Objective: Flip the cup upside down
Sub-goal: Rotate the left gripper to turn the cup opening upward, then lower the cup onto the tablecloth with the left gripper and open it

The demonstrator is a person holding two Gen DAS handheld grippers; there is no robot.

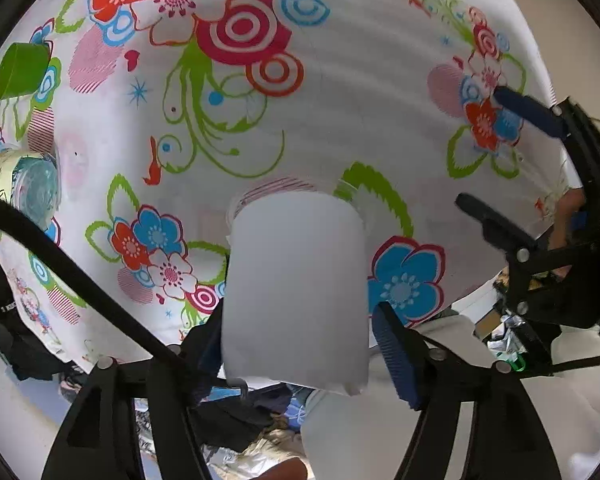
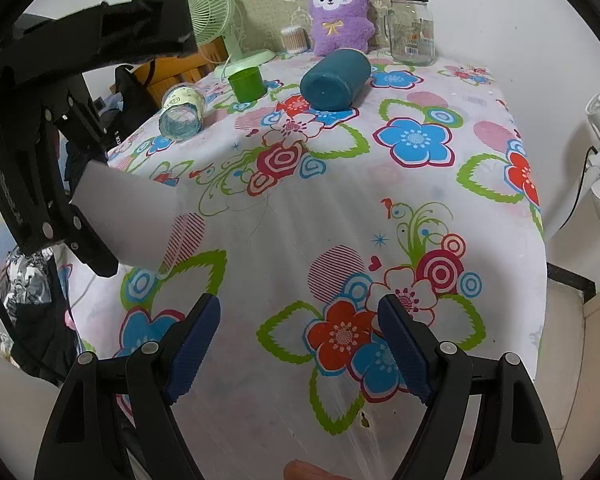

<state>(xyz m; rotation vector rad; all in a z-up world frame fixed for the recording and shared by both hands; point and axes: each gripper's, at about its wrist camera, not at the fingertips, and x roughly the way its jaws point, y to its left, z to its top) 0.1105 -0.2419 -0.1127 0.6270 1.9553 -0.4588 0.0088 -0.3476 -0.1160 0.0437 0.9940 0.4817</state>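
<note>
Left gripper [image 1: 296, 344] clamps the white cup [image 1: 296, 292] at 6 o'clock, mid-flip, unplaced; right gripper [image 2: 300, 344] gapes empty.

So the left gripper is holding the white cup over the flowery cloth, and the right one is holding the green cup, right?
Not quite. The right gripper holds nothing: the right wrist view shows its fingers apart over the flowery cloth, and the green cup stands far off on it. The left gripper does hold the white cup.
</note>
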